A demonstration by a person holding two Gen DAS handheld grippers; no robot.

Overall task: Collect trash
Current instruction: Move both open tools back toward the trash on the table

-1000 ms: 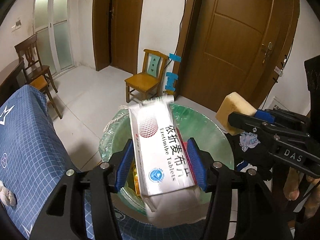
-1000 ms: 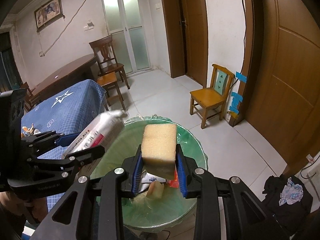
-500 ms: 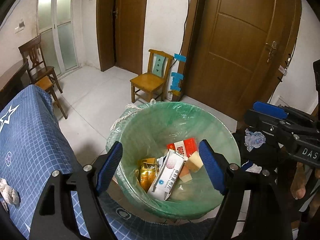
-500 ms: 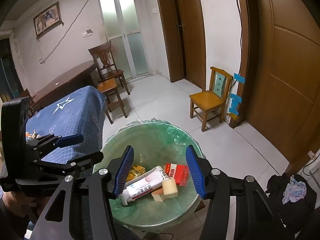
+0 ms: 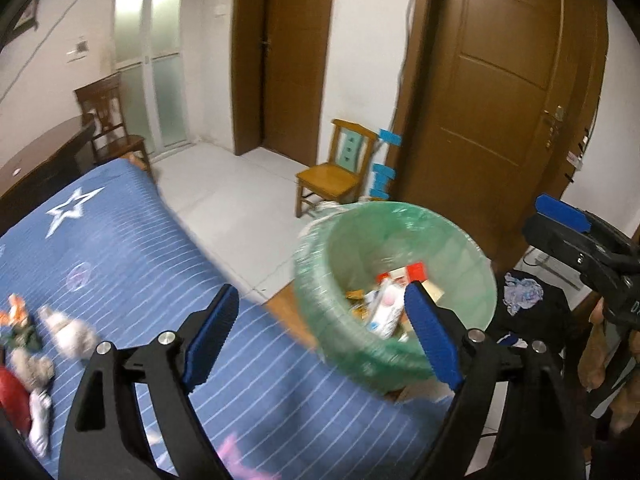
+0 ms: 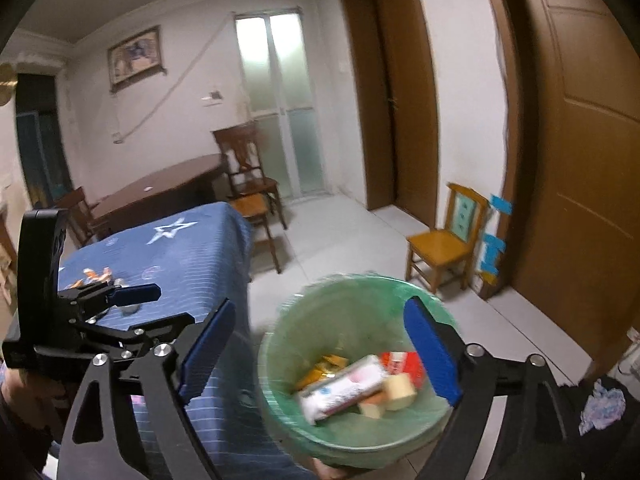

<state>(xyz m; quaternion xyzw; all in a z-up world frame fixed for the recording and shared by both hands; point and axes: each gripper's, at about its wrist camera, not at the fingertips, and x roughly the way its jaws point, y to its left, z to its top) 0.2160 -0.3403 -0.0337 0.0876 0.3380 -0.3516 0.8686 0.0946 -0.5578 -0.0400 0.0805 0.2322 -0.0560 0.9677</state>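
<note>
Blue star-patterned cloth (image 5: 132, 264) covers the desk, the biggest thing in front of the person. Just beside its corner stands the bin (image 6: 280, 412), lined with a green bag, on the tiled floor. Both grippers are held above this spot. The left gripper (image 5: 320, 336) is over the cloth's edge, its blue fingers (image 5: 210, 334) opening, nothing between them. The right gripper (image 6: 320, 352) is over the bin's near rim, fingers (image 6: 430, 350) opening and empty too. Inside the bin lie a white tablet box (image 6: 344, 390), a red packet (image 6: 402, 362) and a yellow sponge (image 6: 398, 386). Crumpled scraps (image 5: 64, 332) sit on the cloth, well apart from the bin.
</note>
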